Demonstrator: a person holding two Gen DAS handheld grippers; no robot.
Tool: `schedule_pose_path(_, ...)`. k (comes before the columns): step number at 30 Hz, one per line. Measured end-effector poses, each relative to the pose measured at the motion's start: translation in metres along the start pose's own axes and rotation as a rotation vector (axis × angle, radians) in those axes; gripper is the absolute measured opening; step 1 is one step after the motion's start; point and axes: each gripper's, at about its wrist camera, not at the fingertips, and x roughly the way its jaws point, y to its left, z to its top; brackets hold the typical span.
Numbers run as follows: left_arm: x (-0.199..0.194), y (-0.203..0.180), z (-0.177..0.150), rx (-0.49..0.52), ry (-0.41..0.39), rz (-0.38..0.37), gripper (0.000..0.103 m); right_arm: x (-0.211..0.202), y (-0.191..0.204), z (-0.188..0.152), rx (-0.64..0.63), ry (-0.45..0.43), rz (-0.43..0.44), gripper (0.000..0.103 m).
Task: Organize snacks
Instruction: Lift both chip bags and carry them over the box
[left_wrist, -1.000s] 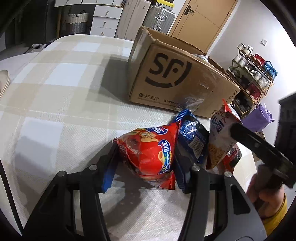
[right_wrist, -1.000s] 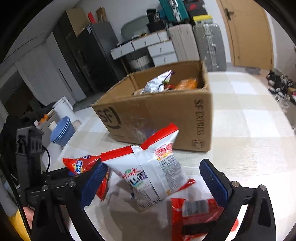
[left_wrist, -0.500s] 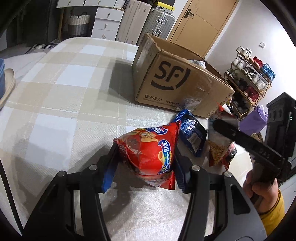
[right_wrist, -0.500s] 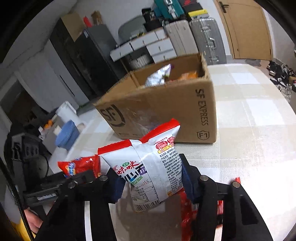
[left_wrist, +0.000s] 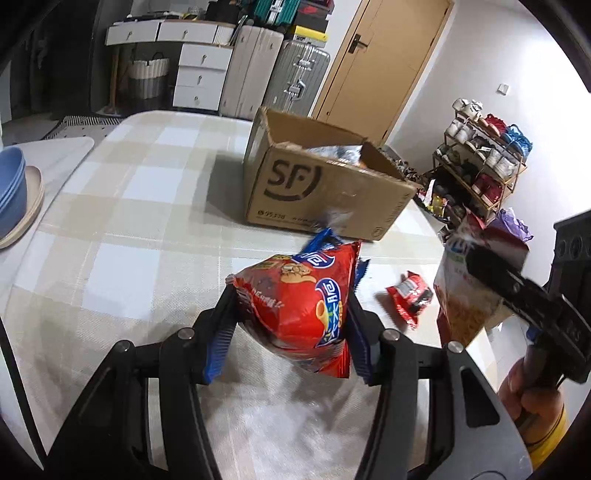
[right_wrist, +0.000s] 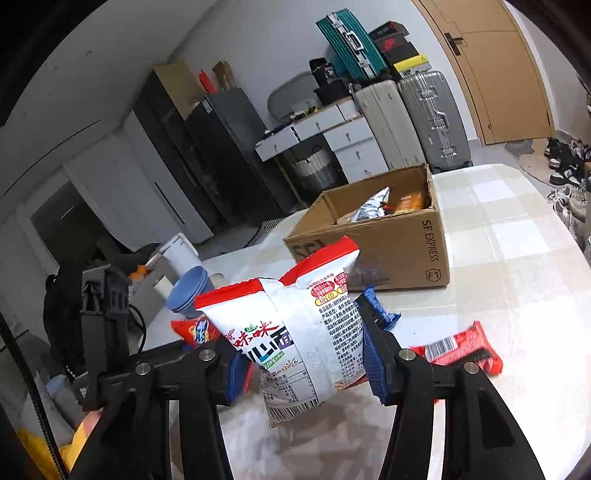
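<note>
My left gripper (left_wrist: 291, 321) is shut on a red snack bag (left_wrist: 295, 291) and holds it above the checked table (left_wrist: 129, 192). My right gripper (right_wrist: 303, 354) is shut on a white noodle bag with red ends (right_wrist: 295, 332), also lifted off the table. In the left wrist view that bag (left_wrist: 465, 295) hangs at the right in the other gripper. An open cardboard box (left_wrist: 325, 188) with the letters SF stands behind; a silver bag (right_wrist: 369, 206) and an orange one lie inside. A blue packet (right_wrist: 384, 314) and a small red packet (right_wrist: 461, 349) lie on the cloth.
Stacked blue bowls (left_wrist: 11, 184) sit on a white surface left of the table. A shoe rack (left_wrist: 480, 166) stands beyond the table's right edge. Suitcases (right_wrist: 432, 118) and white drawers (left_wrist: 199, 74) line the back wall. A hand (left_wrist: 532, 398) grips the right tool.
The right gripper's jaws closed on the white noodle bag and lifted it. The left gripper rose with the red bag. Both drew back, so the box looks farther off.
</note>
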Motion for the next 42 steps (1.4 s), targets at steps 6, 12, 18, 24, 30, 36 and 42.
schedule_pose_path(6,-0.030,-0.010,-0.006,0.016,-0.027,-0.005,0.051,-0.033,0.015,-0.016,0.000,-0.040,0.007,0.053)
schedule_pose_path(12,-0.056,-0.014,-0.019,0.019,-0.030,-0.004,0.051,-0.056,0.019,-0.031,0.004,-0.062,0.007,0.053)
schedule_pose_path(18,-0.077,-0.017,-0.033,0.027,-0.028,-0.004,0.051,-0.066,0.022,-0.040,0.012,-0.066,0.005,0.053)
schedule_pose_path(24,-0.084,-0.017,-0.038,0.015,-0.030,-0.003,0.051,-0.067,0.024,-0.041,0.020,-0.068,0.011,0.053)
schedule_pose_path(30,-0.088,-0.018,-0.041,0.026,-0.029,-0.004,0.051,-0.061,0.020,-0.039,0.032,-0.060,0.001,0.054)
schedule_pose_path(36,-0.085,-0.019,-0.041,0.019,-0.024,-0.008,0.051,-0.056,0.017,-0.039,0.042,-0.055,-0.003,0.054)
schedule_pose_path(42,-0.083,-0.020,-0.039,0.023,-0.029,-0.004,0.051,-0.051,0.021,-0.031,0.011,-0.054,-0.005,0.054)
